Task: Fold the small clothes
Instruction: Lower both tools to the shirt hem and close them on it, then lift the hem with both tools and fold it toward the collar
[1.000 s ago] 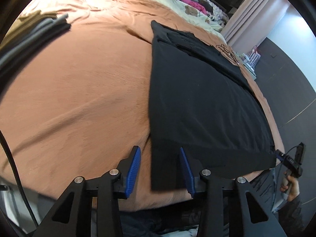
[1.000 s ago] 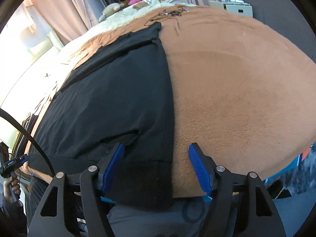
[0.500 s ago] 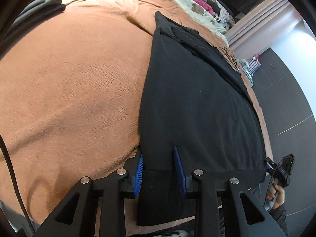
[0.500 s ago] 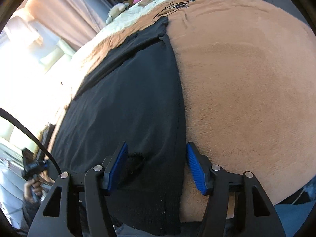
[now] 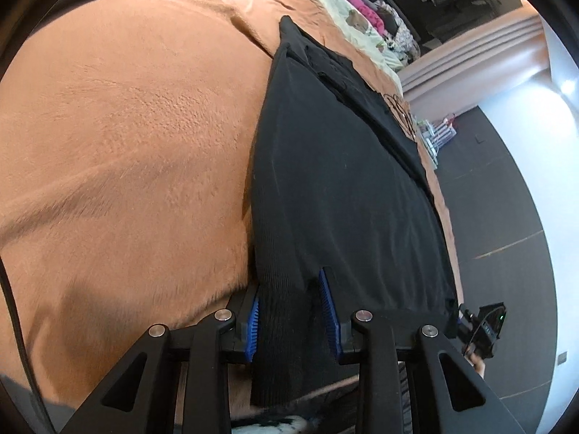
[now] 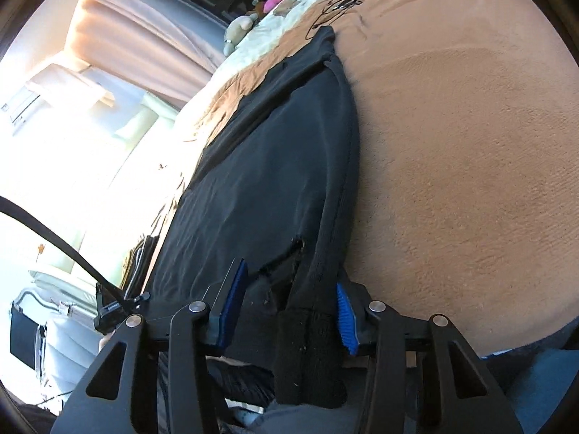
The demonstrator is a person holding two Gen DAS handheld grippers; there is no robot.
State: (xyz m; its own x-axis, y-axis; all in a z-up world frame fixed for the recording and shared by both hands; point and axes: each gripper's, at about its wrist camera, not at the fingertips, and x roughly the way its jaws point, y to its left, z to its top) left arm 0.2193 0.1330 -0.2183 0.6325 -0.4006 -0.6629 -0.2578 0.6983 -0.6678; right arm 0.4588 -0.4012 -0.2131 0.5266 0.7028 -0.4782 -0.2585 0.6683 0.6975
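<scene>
Lying lengthwise down the middle of both frames, the black garment [image 5: 347,188] rests on the orange blanket [image 5: 126,137] that covers the bed. At the bottom centre of the left wrist view, the left tongs [image 5: 291,316] are clamped on the garment's ribbed hem corner. At the bottom centre of the right wrist view, the right tongs [image 6: 289,311] straddle the other hem corner, blue pads [image 6: 346,320] not fully closed.
</scene>
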